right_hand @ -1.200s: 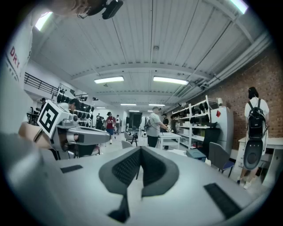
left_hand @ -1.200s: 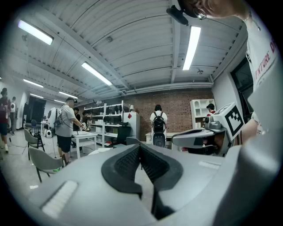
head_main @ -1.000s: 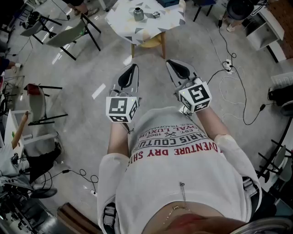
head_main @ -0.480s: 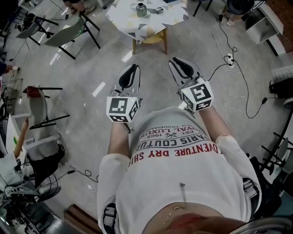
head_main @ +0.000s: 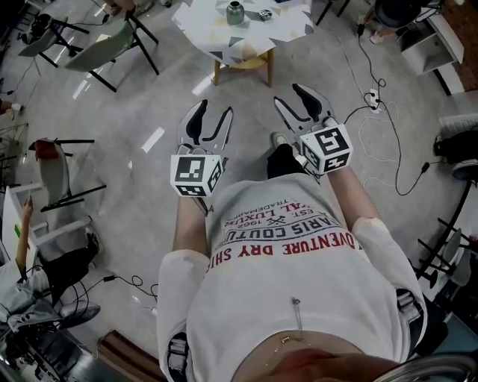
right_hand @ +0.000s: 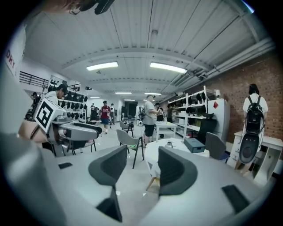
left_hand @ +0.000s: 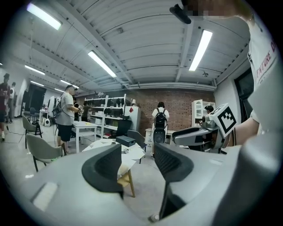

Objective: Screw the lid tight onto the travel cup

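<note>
Both grippers coming open, well back from the table

The left gripper (head_main: 213,119) and the right gripper (head_main: 289,97) hang side by side in front of the person's waist. Each pair of jaws is spreading apart with nothing between them. Well ahead of them stands the round white table with grey triangle patches (head_main: 224,39). On its top sits the grey metal travel cup (head_main: 235,11), upright, with a small dark lid (head_main: 264,13) near it.

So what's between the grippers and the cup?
Head view: only bare floor and the table edge lie before the cup. The left gripper and right gripper are opening, both empty.
</note>
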A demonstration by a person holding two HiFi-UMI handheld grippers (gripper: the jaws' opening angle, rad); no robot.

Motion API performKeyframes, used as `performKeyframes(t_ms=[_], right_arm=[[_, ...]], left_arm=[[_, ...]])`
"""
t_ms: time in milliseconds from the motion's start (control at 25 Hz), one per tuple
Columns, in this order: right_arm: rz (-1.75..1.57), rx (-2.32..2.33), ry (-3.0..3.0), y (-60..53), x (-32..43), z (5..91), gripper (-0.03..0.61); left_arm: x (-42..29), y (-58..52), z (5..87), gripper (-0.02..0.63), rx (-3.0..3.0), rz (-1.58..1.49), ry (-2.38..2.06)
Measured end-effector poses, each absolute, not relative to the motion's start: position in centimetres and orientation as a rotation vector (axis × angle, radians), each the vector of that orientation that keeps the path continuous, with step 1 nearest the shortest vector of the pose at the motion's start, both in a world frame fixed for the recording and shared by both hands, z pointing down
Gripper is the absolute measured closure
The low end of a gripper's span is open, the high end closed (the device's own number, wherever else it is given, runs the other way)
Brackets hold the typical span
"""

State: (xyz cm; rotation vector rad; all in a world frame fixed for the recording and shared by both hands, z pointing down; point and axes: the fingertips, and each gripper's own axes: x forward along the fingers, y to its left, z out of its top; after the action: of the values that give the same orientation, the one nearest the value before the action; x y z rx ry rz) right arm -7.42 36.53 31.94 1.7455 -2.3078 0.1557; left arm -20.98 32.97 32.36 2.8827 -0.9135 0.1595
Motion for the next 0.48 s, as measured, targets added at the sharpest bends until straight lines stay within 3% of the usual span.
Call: performKeyframes(t_ms=[480], right_arm=[[0.201,1.518,-2.439,23.5,4.4,34.0,0.383]], left_arm=[[-10.7,22.0,33.7,0.394,2.757,0.227,-1.183]])
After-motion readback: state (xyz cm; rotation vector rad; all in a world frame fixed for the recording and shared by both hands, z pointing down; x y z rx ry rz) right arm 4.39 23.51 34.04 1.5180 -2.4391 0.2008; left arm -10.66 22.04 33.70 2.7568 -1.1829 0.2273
